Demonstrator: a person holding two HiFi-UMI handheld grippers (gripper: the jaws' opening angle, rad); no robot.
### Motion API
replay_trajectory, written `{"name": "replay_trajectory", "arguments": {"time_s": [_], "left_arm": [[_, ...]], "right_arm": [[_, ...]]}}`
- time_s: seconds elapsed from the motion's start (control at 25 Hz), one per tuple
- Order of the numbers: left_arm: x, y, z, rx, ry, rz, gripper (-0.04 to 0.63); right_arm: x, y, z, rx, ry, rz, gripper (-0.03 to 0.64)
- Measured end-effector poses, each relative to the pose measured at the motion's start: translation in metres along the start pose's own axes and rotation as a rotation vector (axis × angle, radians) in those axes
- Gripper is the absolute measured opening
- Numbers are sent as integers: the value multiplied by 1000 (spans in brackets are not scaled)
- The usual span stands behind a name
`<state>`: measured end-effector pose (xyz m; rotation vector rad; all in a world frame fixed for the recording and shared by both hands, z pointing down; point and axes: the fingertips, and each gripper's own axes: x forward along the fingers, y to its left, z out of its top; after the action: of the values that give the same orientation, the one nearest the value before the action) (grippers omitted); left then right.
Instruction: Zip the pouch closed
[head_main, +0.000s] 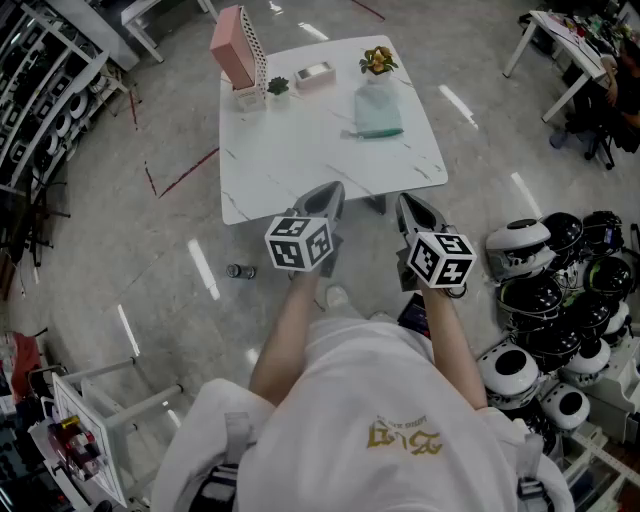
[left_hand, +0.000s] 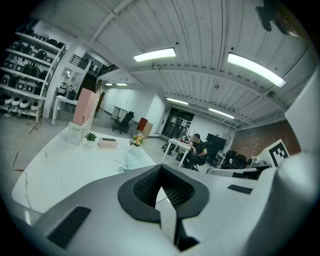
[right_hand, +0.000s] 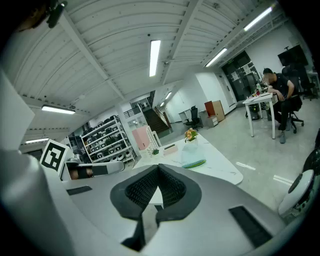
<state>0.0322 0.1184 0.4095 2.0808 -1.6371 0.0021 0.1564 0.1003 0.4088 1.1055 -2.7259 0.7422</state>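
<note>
The fingers of the left gripper are pressed shut on nothing, and so are those of the right gripper. Both are held at the near edge of the bench. The green pouch is laid far across it, well apart, beside yellow flowers. A pink box and a small plant are set at the far left. Helmets are piled on the floor. The pouch's zip is too small to be made out.

Left tool and right tool hang beside the table; the greenish, perhaps translucent pouch lies well beyond.
</note>
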Motion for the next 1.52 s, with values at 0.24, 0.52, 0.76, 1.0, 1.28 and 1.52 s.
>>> {"name": "replay_trajectory", "arguments": {"time_s": [0.24,0.52,0.76,1.0,1.28,1.52], "left_arm": [[-17,-18,-2,18,-11,22,18],[-35,-29,0,27,-62,35,18],[-38,-34,-4,-17,-54,33,186],[-41,-19,-18,33,-5,65,164],[-8,25,-15,42,56,37,167],[54,75,-1,52,136,-49,169]], "right_arm": [[-22,7,2,-20,1,28,12],[-38,15,6,-66,-44,37,12],[-45,24,13,-67,-65,89,158],[-34,14,-8,-25,-29,69,155],[10,-2,-18,38,-12,4,153],[75,-18,-22,89,22,-92,153]]}}
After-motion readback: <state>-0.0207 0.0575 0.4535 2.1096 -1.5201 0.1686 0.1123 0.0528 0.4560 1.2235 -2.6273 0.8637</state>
